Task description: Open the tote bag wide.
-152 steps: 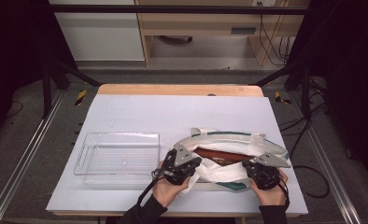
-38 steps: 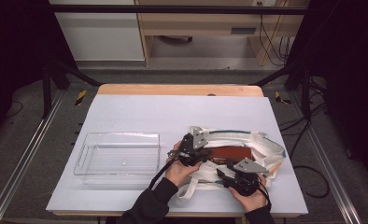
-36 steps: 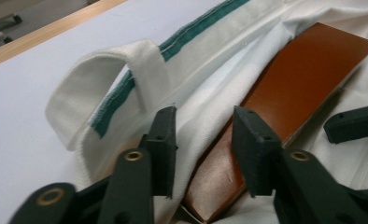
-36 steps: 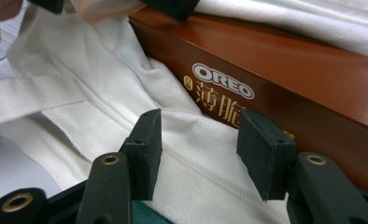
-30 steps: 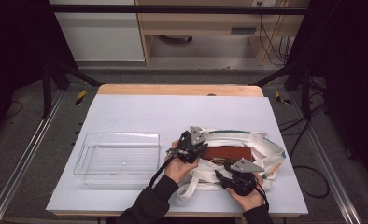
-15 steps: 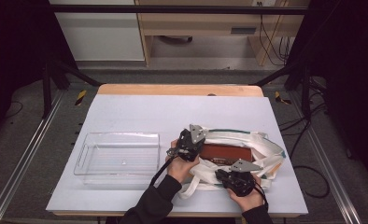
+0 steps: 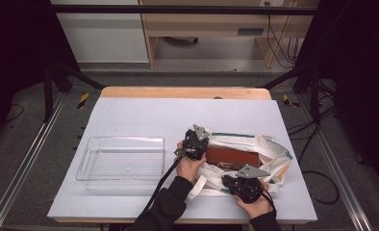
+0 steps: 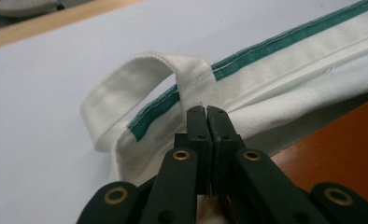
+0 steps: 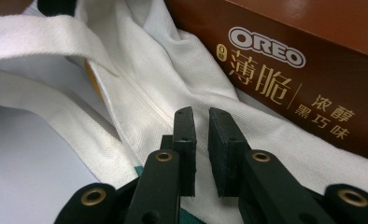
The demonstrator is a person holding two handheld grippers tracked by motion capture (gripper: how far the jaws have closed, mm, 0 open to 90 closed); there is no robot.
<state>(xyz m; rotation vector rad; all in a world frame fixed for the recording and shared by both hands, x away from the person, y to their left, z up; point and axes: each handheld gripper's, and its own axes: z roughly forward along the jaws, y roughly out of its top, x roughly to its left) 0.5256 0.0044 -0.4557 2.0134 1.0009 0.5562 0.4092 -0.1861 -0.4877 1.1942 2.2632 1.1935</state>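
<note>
White table (image 7: 144,118) with a wooden far edge, dark room beyond; left gripper (image 8: 206,114) pinches the tote bag (image 7: 269,147) rim, right gripper (image 9: 201,116) nearly closed on its fabric.

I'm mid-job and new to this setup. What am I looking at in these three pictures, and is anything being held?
There is no robot arm here: a person holds a two-jaw gripper in each hand. The high view looks down on the table. Each of the other two comes from a camera that rides on a gripper and looks along its black jaws.

On the table lie a clear plastic tray and a white tote bag with a brown Oreo box inside.

The left gripper is shut right at the bag's green-trimmed rim, beside a handle. The right gripper has just been closing. Its jaws stand a narrow gap apart at the bag's near side, and I cannot tell whether cloth is pinched between them.
</note>
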